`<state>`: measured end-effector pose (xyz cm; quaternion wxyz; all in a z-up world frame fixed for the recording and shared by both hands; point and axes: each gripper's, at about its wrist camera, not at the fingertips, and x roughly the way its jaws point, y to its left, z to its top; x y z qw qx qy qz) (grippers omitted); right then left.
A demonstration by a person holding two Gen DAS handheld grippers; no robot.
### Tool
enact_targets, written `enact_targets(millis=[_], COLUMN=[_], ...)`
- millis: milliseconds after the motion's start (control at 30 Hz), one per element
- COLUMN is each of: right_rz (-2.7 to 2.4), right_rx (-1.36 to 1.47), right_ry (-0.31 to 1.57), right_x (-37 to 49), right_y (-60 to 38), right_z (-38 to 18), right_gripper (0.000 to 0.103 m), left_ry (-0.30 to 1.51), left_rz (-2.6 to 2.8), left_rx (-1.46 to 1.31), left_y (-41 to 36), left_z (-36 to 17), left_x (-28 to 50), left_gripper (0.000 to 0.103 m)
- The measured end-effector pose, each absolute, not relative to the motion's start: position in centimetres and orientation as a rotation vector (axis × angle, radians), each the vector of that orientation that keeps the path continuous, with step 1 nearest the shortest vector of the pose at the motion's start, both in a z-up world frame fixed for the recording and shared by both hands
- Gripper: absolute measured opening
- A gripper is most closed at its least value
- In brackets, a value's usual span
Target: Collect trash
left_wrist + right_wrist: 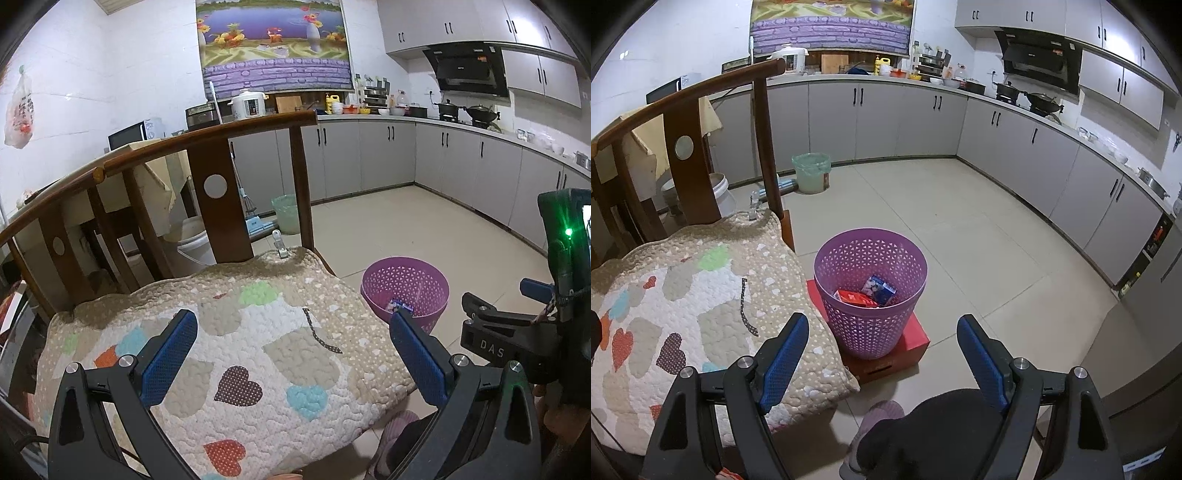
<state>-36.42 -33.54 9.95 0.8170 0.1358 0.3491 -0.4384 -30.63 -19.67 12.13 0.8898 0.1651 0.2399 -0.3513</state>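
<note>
Both claws are spread wide with nothing between the blue pads. The left gripper (293,332) hangs over the quilted heart-pattern cushion (236,332) on a wooden chair (207,177), and the right gripper (882,343) points at the purple mesh basket (870,325) in the middle of its view.

The basket sits on a red box (916,347) on the tiled floor (960,229), right beside the cushion's edge. Inside it are a red carton (855,297) and a blue packet (879,290).

A metal clip (280,245) is stuck on the cushion's far edge. Further back, a green-lined bin (811,173) stands by the grey cabinets (886,122), with a white bucket (720,192) behind the chair. A slippered foot (882,413) shows at the bottom of the right view.
</note>
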Motion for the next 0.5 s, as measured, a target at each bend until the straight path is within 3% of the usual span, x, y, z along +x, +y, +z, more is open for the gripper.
enact_targets(millis=[500], right_rz=[-0.922], right_rx=[0.315], right_ry=[0.699], right_x=[-37.21], right_y=[-33.40], right_z=[9.77], right_gripper=[0.086], left_ry=[0.528], left_rz=[-0.739], left_rx=[0.361], left_y=[-19.93], left_z=[11.35], left_x=[-30.63], left_gripper=[0.103])
